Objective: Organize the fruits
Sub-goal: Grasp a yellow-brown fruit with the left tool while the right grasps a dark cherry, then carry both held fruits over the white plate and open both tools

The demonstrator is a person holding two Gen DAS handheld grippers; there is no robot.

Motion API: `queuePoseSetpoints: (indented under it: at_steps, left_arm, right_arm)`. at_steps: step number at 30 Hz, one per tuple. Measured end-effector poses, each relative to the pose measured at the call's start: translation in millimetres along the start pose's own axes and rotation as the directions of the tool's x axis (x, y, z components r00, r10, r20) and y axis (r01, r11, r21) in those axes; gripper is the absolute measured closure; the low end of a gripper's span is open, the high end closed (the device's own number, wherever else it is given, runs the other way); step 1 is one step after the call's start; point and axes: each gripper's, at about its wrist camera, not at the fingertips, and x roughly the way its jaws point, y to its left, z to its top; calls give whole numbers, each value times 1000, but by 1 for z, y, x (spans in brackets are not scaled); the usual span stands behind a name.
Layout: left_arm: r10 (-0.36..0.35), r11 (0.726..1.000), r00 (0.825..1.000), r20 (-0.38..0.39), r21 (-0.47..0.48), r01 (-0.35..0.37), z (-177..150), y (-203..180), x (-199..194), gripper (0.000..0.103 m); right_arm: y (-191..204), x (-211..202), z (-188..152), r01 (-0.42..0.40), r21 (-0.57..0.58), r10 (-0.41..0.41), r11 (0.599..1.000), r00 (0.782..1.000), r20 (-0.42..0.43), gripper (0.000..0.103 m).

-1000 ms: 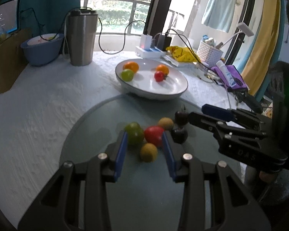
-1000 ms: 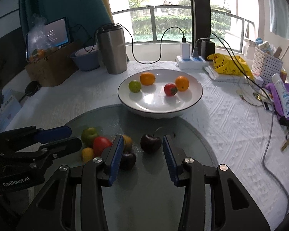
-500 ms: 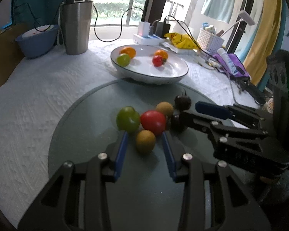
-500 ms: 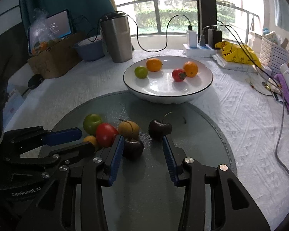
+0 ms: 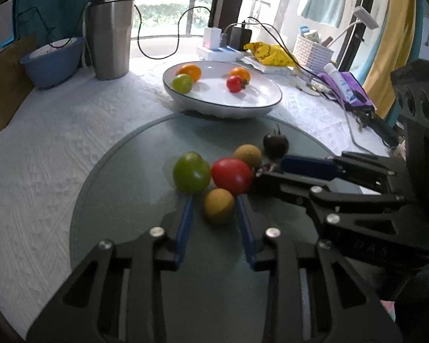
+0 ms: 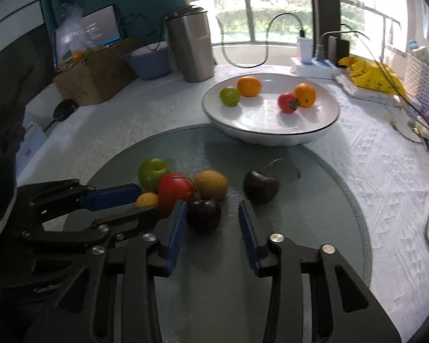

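Loose fruits lie on a round glass mat (image 5: 123,228): a green tomato (image 5: 191,176), a red tomato (image 5: 232,176), a yellow-brown fruit (image 5: 218,205), a brown fruit (image 5: 247,155) and two dark cherries (image 6: 203,214) (image 6: 261,186). My left gripper (image 5: 214,203) is open, its blue pads on either side of the yellow-brown fruit. My right gripper (image 6: 211,208) is open, with the nearer cherry between its tips. A white plate (image 6: 314,134) behind holds two oranges, a green fruit and a red tomato.
A steel tumbler (image 5: 109,35) and a blue bowl (image 5: 53,60) stand at the back left. A power strip with cables (image 5: 220,53), a yellow bag (image 5: 267,54), a white basket (image 5: 311,50) and a cardboard box (image 6: 97,74) sit around the table's far edge.
Both grippers have drawn back toward me from the fruit pile. The yellow-brown fruit now sits at the left gripper's tips, and the nearer cherry sits between the right gripper's tips.
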Motion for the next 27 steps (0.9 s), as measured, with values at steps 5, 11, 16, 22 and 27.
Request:
queuePoseSetpoints:
  at_steps: [5,11,16,22,27]
  left_arm:
    - [4,1000,1000,12,24,-4,-1,-5,-3,78]
    - [-3,999,1000,27,32,2,-2,-8,-9,78]
    - [-8,1000,999,48,26,6,1,-7,-18,78]
    - [-15,999,996,91,32,12,13,-8,-31,78]
    - [-14,999,993,116,43,9,24,-9,-36,78]
  right_arm:
    - [5,1,-1,-21,-7,21,1000,1000,-3,75]
    - [3,-3,-2,-15,-2,15,1000,1000,6,75]
    - [1,-11,1,-7,-2,7,1000,1000,24,75]
    - [-4,-24,10,7,-4,-6,1000,999,54,75]
    - [-9,-30,19,17,-2,-17,1000,997,77,75]
